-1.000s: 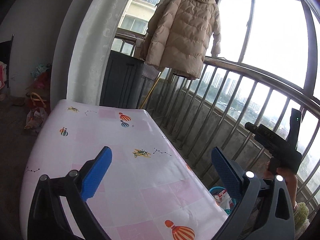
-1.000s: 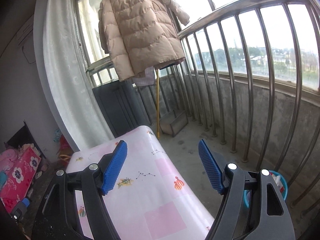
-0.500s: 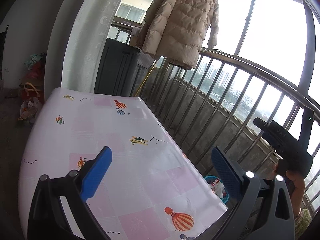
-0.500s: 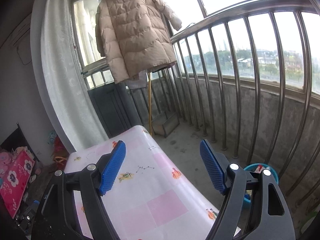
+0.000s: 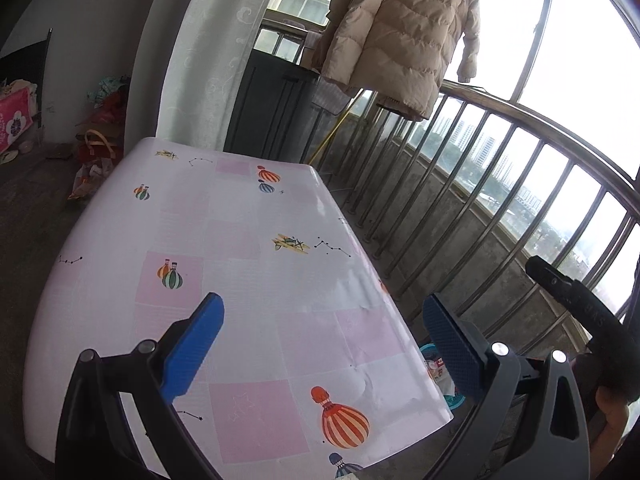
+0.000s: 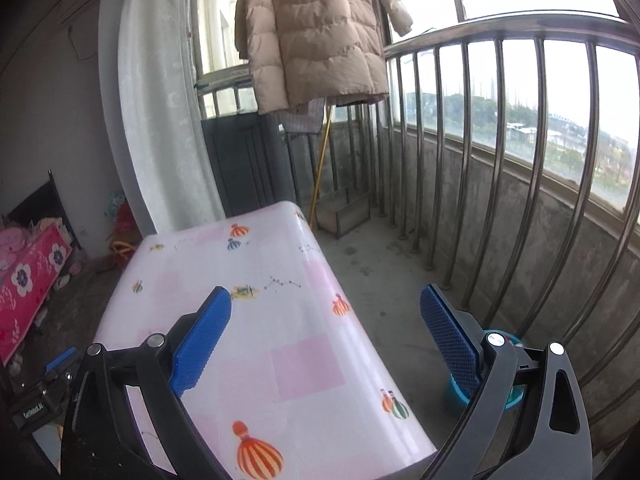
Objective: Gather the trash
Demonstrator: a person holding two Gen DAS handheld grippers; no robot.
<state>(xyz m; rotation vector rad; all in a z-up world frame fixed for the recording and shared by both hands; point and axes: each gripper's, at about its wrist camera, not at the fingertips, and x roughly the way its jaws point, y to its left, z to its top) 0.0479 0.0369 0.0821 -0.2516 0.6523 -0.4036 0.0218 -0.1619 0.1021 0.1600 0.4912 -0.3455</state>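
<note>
Down on the balcony floor, the blue trash bin (image 6: pixel 502 396) sits low and right of the worktop (image 6: pixel 280 320), just behind my right gripper (image 6: pixel 324 332), whose jaws have just been opening with nothing between them, nearer than my spread left gripper (image 5: pixel 320 340).

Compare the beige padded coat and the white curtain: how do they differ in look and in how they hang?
The beige padded coat is puffy, quilted in rows and opaque; the white curtain is thin, with a faint swirl pattern. The coat is short and ends above the railing; the curtain runs far lower, going out of sight behind the table. Both hang loose near the dark cabinet.
</note>
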